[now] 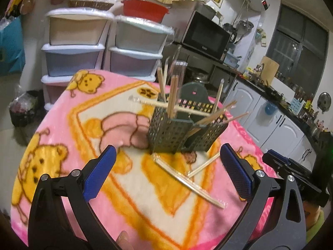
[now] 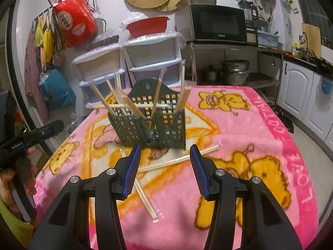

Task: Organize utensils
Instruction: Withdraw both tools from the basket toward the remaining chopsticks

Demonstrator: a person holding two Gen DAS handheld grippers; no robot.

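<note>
Nearest in the left wrist view, the left gripper [image 1: 166,156] has its two blue-padded fingers [image 1: 100,173] spread wide with nothing between them; it is released and empty. In the right wrist view, the right gripper [image 2: 165,166] has its fingers [image 2: 132,169] about half parted, also grasping nothing, with bare blanket showing in the gap.

Just beyond and between the fingertips of both grippers, two wrapped pairs of chopsticks lie loose on a pink cartoon-bear blanket [image 2: 260,125]. One pair [image 2: 145,195] runs under the right gripper's left finger and back toward the camera. The other pair [image 2: 179,159] lies crosswise in the gap between the right fingers, reaching past the right-hand finger. In the left view the same two pairs, the long one [image 1: 187,183] and the short one [image 1: 205,164], cross ahead of the open fingers.

Straight ahead of both sets of fingertips, a little farther on, stands a dark green slotted utensil holder [image 2: 149,125]. Several chopsticks [image 2: 119,100] already stand in its compartments at loose angles, and one wrapped pair [image 2: 129,105] rests flat across its rim.

Judging by this, the sorting is well along: most chopsticks are in the holder, and the two loose pairs, and likely the one across the rim, remain
</note>
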